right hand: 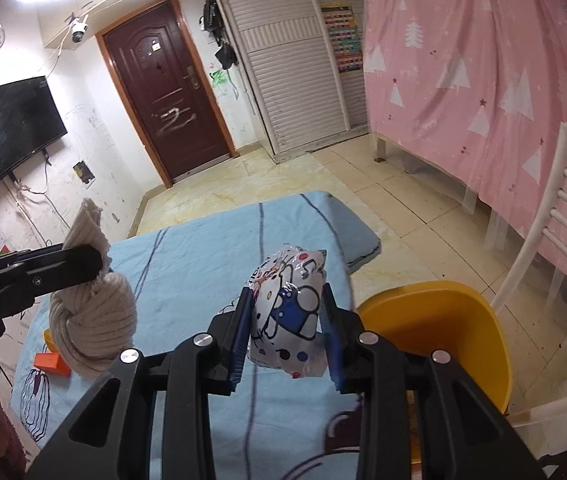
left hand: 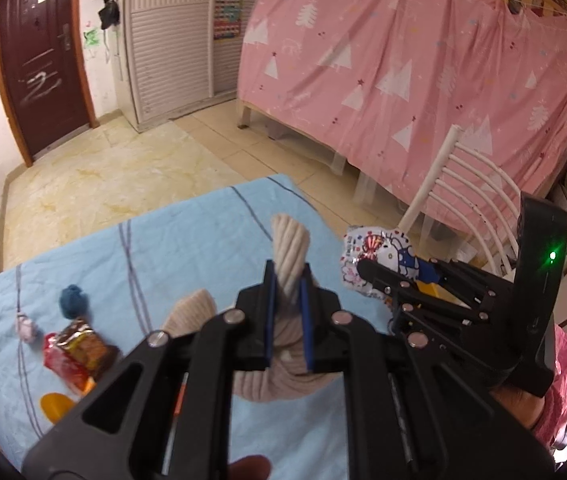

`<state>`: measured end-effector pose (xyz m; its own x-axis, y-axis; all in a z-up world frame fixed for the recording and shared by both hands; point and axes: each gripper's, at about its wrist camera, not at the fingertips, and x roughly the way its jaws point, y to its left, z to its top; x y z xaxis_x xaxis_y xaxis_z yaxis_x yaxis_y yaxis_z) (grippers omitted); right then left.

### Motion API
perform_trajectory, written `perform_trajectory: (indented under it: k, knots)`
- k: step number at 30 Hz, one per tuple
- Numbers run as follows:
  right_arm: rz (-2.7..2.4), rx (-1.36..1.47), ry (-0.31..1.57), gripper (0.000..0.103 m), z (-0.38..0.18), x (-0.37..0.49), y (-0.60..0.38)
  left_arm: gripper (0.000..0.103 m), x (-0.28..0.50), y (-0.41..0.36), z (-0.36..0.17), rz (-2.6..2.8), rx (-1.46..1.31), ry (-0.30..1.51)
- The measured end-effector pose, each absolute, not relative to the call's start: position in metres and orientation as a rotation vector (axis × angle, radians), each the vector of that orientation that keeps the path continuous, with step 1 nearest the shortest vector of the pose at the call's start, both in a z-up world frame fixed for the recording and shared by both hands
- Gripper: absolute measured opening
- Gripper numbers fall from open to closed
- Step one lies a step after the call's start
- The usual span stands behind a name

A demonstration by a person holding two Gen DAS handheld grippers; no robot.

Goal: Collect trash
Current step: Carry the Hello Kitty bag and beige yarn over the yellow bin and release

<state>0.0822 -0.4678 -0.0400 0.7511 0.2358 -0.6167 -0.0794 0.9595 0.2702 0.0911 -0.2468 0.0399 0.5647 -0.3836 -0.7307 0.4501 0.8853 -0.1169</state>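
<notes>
My left hand-held gripper is clamped on a knotted beige ribbed cloth, lifted above the light blue sheet-covered bench. My right hand-held gripper pinches a crinkly white cartoon-printed snack packet between its 2 blue pads, just left of a round yellow plastic bin. On the bench lie a red-and-brown wrapper, a blue pompom and an orange block. A white slatted chair stands beyond.
</notes>
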Motion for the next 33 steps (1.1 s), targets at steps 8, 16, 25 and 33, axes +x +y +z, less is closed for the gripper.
perform_trajectory:
  k: [8, 16, 25, 33]
  knots:
    - [0.119, 0.285, 0.697, 0.026, -0.053, 0.072, -0.508, 0.010, 0.094, -0.284, 0.031, -0.525, 0.109, 0.861]
    - [0.067, 0.338, 0.697, 0.026, -0.069, 0.063, -0.548, 0.010, 0.095, -0.324, 0.024, -0.563, 0.137, 0.878]
    - [0.020, 0.371, 0.706, 0.026, -0.086, 0.064, -0.582, 0.010, 0.098, -0.364, 0.019, -0.590, 0.172, 0.884]
    - [-0.014, 0.396, 0.733, 0.027, -0.105, 0.063, -0.600, 0.010, 0.105, -0.407, 0.007, -0.605, 0.197, 0.885]
